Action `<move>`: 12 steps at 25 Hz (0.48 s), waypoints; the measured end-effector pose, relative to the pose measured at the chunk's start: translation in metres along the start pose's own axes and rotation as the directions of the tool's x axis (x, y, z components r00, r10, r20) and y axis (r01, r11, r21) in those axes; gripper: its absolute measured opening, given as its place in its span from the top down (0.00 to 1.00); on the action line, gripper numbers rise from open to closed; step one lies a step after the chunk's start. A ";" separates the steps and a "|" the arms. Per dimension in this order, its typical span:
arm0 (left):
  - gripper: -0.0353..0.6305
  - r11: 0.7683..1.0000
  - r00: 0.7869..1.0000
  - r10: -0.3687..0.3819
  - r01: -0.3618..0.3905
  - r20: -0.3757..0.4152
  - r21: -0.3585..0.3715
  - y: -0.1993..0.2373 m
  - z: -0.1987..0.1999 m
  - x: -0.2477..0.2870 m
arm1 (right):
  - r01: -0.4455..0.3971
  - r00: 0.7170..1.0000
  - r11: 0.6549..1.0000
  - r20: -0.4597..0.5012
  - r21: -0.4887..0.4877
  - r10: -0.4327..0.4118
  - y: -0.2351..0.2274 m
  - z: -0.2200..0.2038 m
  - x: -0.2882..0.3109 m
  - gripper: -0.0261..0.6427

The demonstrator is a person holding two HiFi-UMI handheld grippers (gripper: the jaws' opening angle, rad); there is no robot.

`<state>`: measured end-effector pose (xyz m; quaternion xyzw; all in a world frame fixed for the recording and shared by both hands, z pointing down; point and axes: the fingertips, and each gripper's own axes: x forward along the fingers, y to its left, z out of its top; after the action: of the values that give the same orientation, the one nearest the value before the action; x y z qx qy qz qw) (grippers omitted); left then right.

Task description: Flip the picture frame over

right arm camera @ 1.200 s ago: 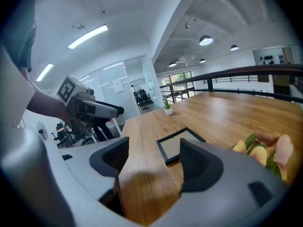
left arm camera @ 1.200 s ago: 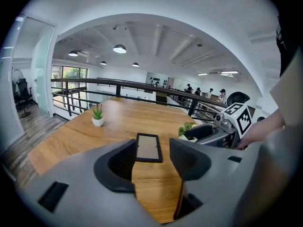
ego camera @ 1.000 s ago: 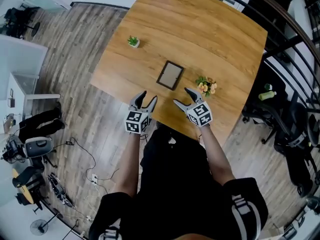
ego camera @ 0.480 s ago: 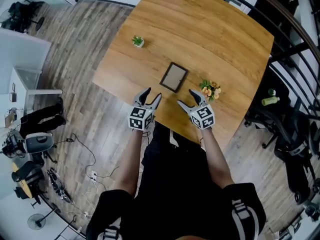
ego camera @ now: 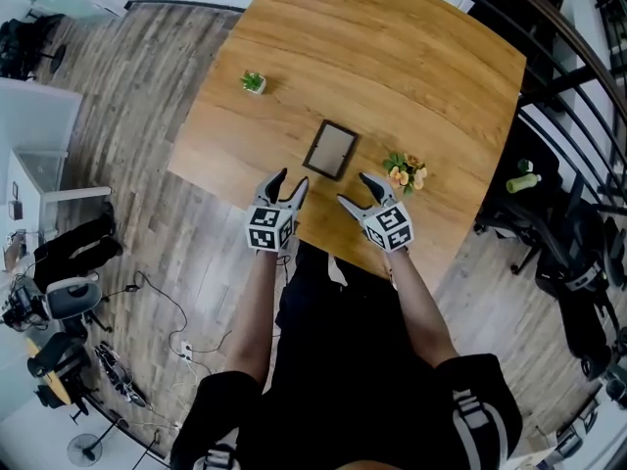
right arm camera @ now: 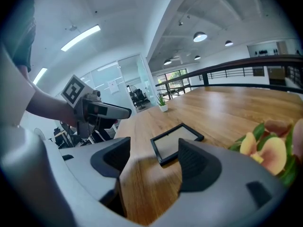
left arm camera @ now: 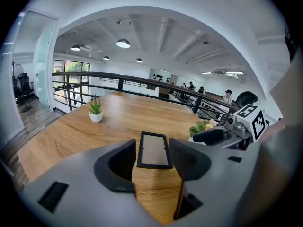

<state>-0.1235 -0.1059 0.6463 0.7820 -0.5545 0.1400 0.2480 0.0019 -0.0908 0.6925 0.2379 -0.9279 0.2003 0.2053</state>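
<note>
The left gripper and right gripper hover over the near edge of the wooden table, jaws spread wide, holding and touching nothing. The picture frame lies flat just beyond them, left of the flowers.

1. Your table is warm-toned wood with a smooth, satin grain.
2. The picture frame has a matt black border around a dull grey-brown panel.
3. Your left gripper and right gripper are matt grey plastic, with dark ribbed pads.
4. The floor is streaked grey-brown wood-look planking.
5. Your sleeves are black cloth.
</note>
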 end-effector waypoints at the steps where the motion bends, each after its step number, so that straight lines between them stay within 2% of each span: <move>1: 0.59 1.000 1.000 0.000 0.000 -0.002 -0.003 0.002 0.000 0.002 | 0.001 1.000 1.000 -0.001 0.004 -0.001 0.000 0.000 0.002 0.49; 12: 0.59 0.999 0.996 -0.053 0.053 -0.073 -0.010 0.024 -0.018 0.034 | 0.088 0.996 0.992 -0.018 0.090 -0.087 -0.014 -0.010 0.030 0.52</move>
<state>-0.1328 -0.1295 0.6842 0.7897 -0.5246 0.1600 0.2748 -0.0121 -0.1083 0.7187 0.2859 -0.9051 0.2349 0.2096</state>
